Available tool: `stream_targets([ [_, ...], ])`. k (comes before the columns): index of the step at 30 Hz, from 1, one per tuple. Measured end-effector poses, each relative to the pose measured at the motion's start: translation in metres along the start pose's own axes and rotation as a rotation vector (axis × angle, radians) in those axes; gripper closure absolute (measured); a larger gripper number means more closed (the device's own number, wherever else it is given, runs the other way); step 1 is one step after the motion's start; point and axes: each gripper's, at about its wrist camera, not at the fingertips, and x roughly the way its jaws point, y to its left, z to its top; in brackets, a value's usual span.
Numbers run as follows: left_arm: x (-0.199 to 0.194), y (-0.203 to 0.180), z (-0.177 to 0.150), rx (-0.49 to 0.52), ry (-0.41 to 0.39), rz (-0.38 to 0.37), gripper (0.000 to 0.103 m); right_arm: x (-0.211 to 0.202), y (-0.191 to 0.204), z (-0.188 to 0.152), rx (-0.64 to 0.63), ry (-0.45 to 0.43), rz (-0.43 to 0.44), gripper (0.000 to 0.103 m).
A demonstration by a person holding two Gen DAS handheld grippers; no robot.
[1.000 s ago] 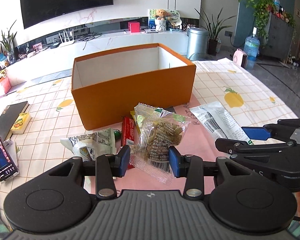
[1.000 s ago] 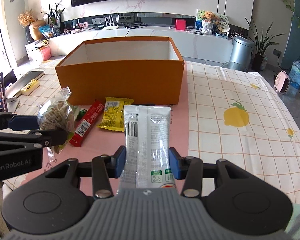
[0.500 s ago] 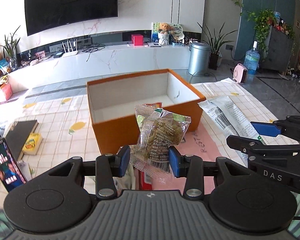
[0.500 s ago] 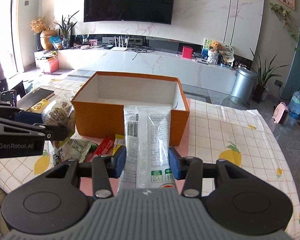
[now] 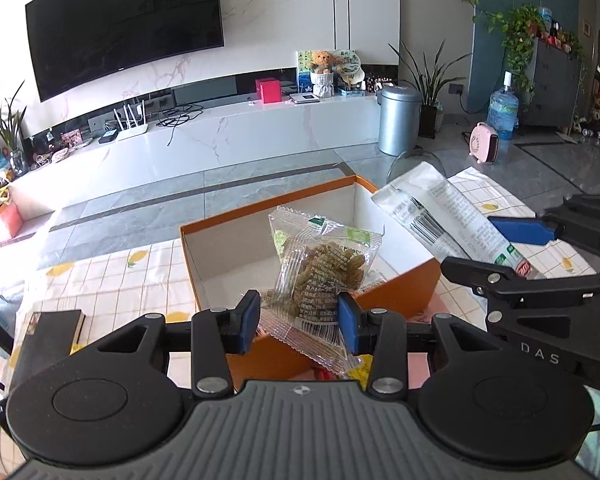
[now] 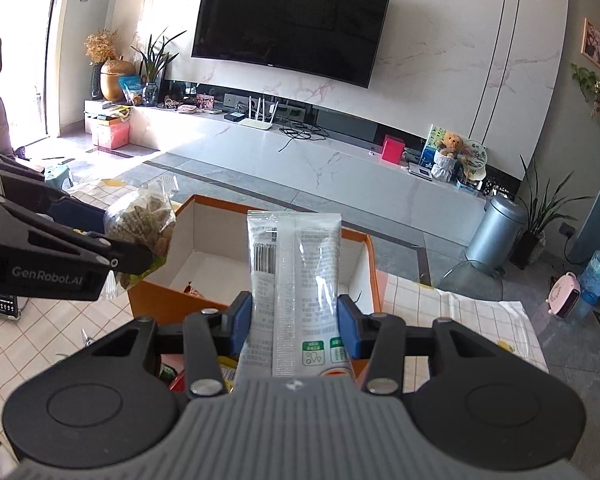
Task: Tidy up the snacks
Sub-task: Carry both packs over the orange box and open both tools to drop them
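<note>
The left gripper (image 5: pixel 299 316) has its fingers clamped on a clear snack bag (image 5: pixel 324 268) held above the orange box (image 5: pixel 400 292). The right gripper (image 6: pixel 296 326) grips a white packet (image 6: pixel 296 276) over the same box, where something small, possibly a wrapper, lies inside.

Clear snack bag (image 5: pixel 324 272), white packet (image 6: pixel 296 280), above orange box (image 5: pixel 400 296)

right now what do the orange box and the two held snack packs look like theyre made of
Orange box: likely matte cardboard, white inside, thin folded walls. Clear packet: glossy transparent plastic film, crinkled, contents showing through. White packet: plastic film, printed, with a shiny clear strip.
</note>
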Motion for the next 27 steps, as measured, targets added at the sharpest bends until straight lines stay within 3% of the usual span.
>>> stream_targets([
  [8,0.053,0.019,0.021,0.026,0.07,-0.027,0.056,0.066,-0.011,0.033,-0.003,0.046,0.049,0.06],
  [13,0.092,0.029,0.028,0.028,0.125,-0.057,0.056,0.123,-0.019,0.044,0.044,0.139,0.139,0.06],
  [19,0.144,0.04,0.032,0.066,0.234,-0.032,0.056,0.199,-0.031,0.04,0.134,0.303,0.25,0.06],
  [27,0.195,0.039,0.022,0.12,0.362,0.004,0.056,0.266,-0.019,0.029,0.016,0.444,0.192,0.06],
])
